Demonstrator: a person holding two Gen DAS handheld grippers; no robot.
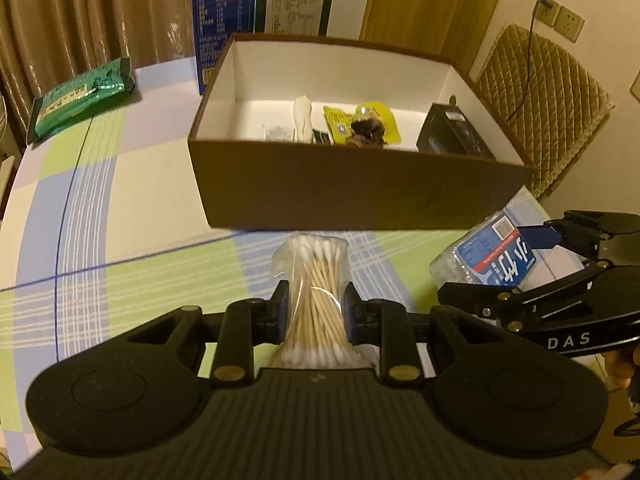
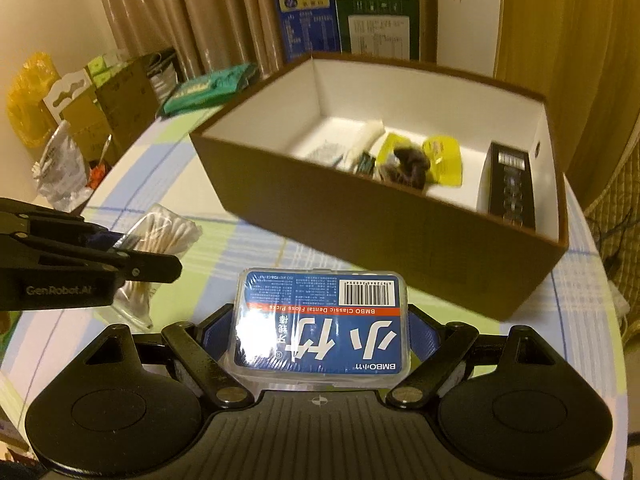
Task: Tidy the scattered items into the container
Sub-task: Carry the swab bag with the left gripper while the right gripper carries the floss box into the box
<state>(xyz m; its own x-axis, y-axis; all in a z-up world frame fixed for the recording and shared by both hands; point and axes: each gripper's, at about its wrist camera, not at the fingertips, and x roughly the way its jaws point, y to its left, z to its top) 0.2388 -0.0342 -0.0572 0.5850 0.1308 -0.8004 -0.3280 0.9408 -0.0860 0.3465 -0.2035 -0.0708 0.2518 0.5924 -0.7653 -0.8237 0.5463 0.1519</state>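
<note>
My left gripper (image 1: 316, 304) is shut on a clear bag of cotton swabs (image 1: 314, 280), held above the checked tablecloth in front of the brown box (image 1: 352, 188). My right gripper (image 2: 320, 332) is shut on a blue dental floss pick box (image 2: 322, 322), also in front of the brown box (image 2: 380, 232). The floss box also shows in the left wrist view (image 1: 486, 258), and the swab bag in the right wrist view (image 2: 160, 236). Inside the brown box lie a white roll (image 1: 303, 118), a yellow packet (image 1: 364, 120), a dark hair tie (image 2: 408, 164) and a black box (image 2: 510, 188).
A green packet (image 1: 80, 96) lies at the table's far left. Blue and green cartons (image 1: 260, 8) stand behind the brown box. A quilted chair (image 1: 548, 96) is at the right. Cardboard boxes and bags (image 2: 80, 120) sit on the floor beyond the table's left edge.
</note>
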